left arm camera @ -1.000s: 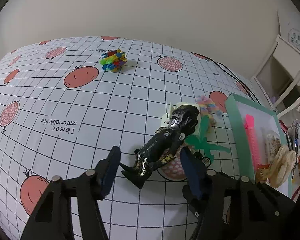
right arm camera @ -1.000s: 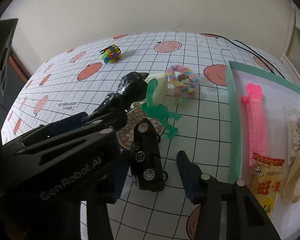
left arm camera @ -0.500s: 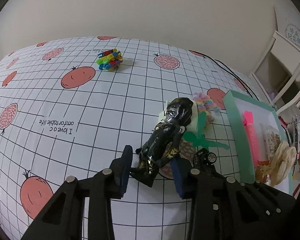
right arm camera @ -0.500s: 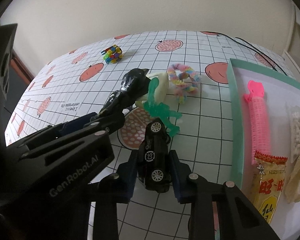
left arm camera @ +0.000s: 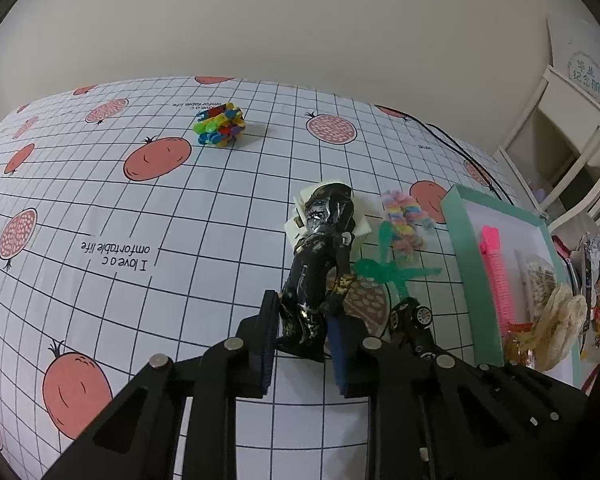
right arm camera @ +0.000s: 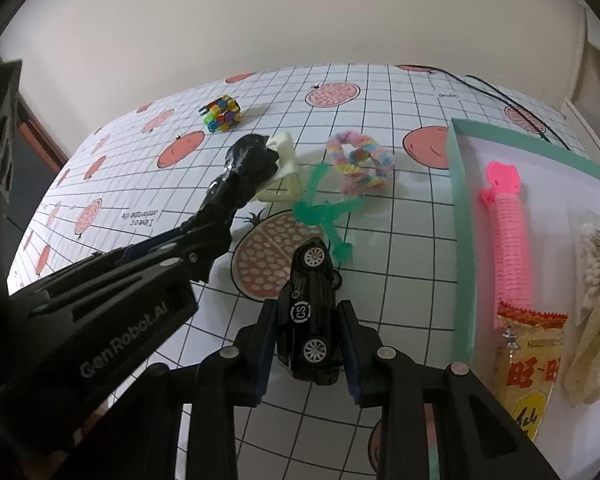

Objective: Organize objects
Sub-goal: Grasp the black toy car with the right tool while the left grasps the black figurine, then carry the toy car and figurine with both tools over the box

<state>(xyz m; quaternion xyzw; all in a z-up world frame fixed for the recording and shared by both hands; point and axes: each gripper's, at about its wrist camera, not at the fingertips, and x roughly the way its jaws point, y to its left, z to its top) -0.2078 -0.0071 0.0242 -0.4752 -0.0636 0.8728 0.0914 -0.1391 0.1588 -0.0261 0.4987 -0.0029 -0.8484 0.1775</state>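
Note:
My left gripper (left arm camera: 302, 340) is shut on the legs of a glossy black figure (left arm camera: 320, 264), whose head lies over a cream plastic piece (left arm camera: 360, 224). The figure also shows in the right wrist view (right arm camera: 240, 176). My right gripper (right arm camera: 306, 348) is shut on a black toy car (right arm camera: 312, 312), tilted nose up just above the cloth; the car also shows in the left wrist view (left arm camera: 414, 320). A green stick figure (right arm camera: 324, 212) and a pastel fuzzy ring (right arm camera: 358, 164) lie beyond the car.
A green-rimmed white tray (right arm camera: 458, 208) at the right holds a pink spring toy (right arm camera: 508, 216) and snack packets (right arm camera: 528, 360). A multicoloured block ring (left arm camera: 218, 124) sits far back on the fruit-print cloth. A black cable (left arm camera: 456, 148) runs at the back right.
Both grippers went from open to shut: the left closed on the black figure's legs, the right closed on the toy car and lifted its nose.

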